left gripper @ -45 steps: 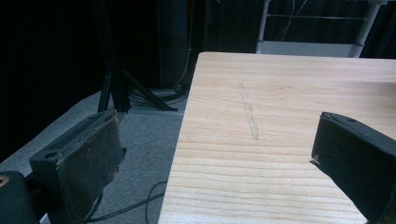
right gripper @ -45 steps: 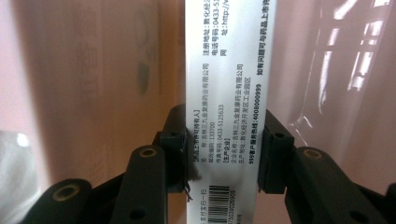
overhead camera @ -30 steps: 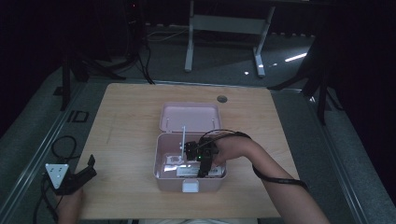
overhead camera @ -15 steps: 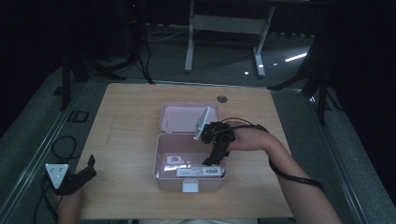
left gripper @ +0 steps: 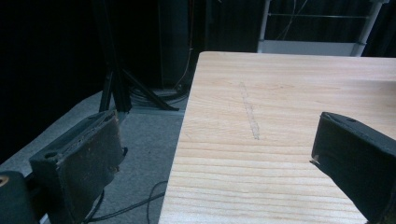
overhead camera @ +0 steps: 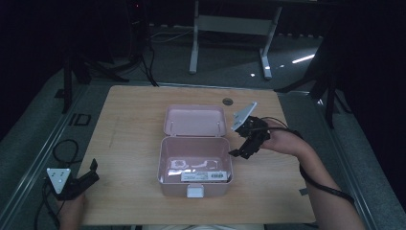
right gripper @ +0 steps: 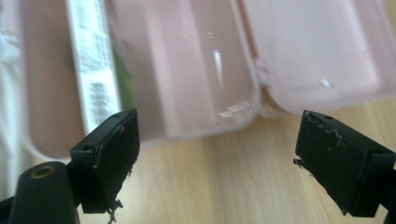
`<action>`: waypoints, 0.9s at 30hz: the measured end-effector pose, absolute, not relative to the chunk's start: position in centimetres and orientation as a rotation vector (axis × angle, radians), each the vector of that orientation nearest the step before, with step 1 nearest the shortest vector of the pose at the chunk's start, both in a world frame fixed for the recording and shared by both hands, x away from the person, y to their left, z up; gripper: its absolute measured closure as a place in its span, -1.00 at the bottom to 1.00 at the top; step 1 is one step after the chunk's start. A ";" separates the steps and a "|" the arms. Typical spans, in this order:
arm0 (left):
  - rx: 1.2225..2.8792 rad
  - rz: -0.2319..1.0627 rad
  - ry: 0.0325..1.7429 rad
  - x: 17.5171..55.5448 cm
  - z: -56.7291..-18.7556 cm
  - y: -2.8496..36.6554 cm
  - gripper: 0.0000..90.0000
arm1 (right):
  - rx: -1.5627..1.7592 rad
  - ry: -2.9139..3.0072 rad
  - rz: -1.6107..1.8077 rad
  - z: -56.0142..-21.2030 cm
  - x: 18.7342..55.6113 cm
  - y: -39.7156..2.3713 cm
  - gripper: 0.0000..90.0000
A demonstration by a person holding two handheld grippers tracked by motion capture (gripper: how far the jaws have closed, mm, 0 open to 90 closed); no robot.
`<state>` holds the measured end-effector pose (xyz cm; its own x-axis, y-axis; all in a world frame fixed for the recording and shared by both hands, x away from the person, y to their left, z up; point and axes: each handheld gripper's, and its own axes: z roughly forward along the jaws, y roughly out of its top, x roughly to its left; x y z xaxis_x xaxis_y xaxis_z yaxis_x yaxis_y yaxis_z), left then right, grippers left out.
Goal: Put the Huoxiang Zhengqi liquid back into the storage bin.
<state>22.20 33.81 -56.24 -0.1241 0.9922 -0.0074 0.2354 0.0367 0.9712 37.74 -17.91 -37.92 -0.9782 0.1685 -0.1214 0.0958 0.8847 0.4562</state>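
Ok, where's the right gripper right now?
In the high view, the right gripper is over the table, just right of the open pink box, empty.

Both grippers, the left gripper [overhead camera: 91, 173] and the right gripper [overhead camera: 239, 152], have blocky black jaws with scuffed, worn pads, a grey three-cornered plate on top and a trailing black cable. A brass-coloured ring sits beside one jaw.

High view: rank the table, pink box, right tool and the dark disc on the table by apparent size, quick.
1. Table
2. Pink box, lid open
3. Right tool, raised nearer the camera, so it may look bigger than it is
4. Dark disc
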 end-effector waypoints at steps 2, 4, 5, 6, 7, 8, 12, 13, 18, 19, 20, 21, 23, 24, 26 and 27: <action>1.306 1.160 1.489 22.2 -56.2 33.8 -0.95 | 0.241 2.895 0.698 -38.4 38.1 -18.7 -0.70; 1.307 1.159 1.488 22.2 -56.2 33.8 -0.95 | 0.275 2.878 0.711 -39.0 38.4 -19.4 -0.70; 1.307 1.159 1.488 22.2 -56.2 33.8 -0.95 | 0.310 2.881 0.716 -39.5 38.7 -19.8 -0.71; 1.307 1.158 1.488 22.2 -56.2 33.8 -0.95 | 0.327 2.870 0.729 -40.0 38.9 -20.1 -0.70; 1.307 1.159 1.487 22.2 -56.2 33.8 -0.95 | 0.355 2.867 0.735 -40.4 39.1 -20.4 -0.70; 1.307 1.160 1.487 22.2 -56.2 33.8 -0.95 | 0.381 2.875 0.743 -40.9 39.3 -20.6 -0.71; 1.309 1.159 1.488 22.2 -56.2 33.8 -0.95 | 0.455 2.832 0.750 -42.7 39.9 -21.4 -0.72; 1.310 1.159 1.487 22.2 -56.2 33.8 -0.95 | 0.472 2.823 0.766 -43.2 40.1 -21.6 -0.72; 1.310 1.159 1.486 22.2 -56.2 33.8 -0.95 | 0.563 2.772 0.806 -45.1 40.8 -22.4 -0.72; 1.310 1.159 1.486 22.2 -56.2 33.8 -0.95 | 0.607 2.733 0.823 -46.1 41.1 -22.8 -0.73; 1.311 1.159 1.486 22.2 -56.2 33.8 -0.95 | 0.619 2.705 0.835 -46.4 41.1 -23.0 -0.73; 1.311 1.160 1.486 22.2 -56.2 33.8 -0.95 | 0.649 2.682 0.848 -46.8 41.2 -23.1 -0.73; 1.311 1.159 1.486 22.2 -56.2 33.8 -0.95 | 0.702 2.663 0.891 -47.7 41.5 -23.4 -0.73; 1.311 1.159 1.485 22.2 -56.2 33.8 -0.95 | 0.711 2.643 0.901 -48.1 41.5 -23.5 -0.73; 1.312 1.159 1.485 22.2 -56.2 33.8 -0.95 | 0.736 2.619 0.918 -48.7 41.5 -23.6 -0.73; 1.312 1.160 1.485 22.2 -56.2 33.7 -0.95 | 0.741 2.591 0.926 -49.1 41.5 -23.6 -0.73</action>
<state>22.25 33.75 -56.24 -0.1203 0.9927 -0.0039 0.2370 0.0325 0.9710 41.49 -23.62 -49.12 -0.8252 0.5565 -0.0964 0.3692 0.6607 0.6536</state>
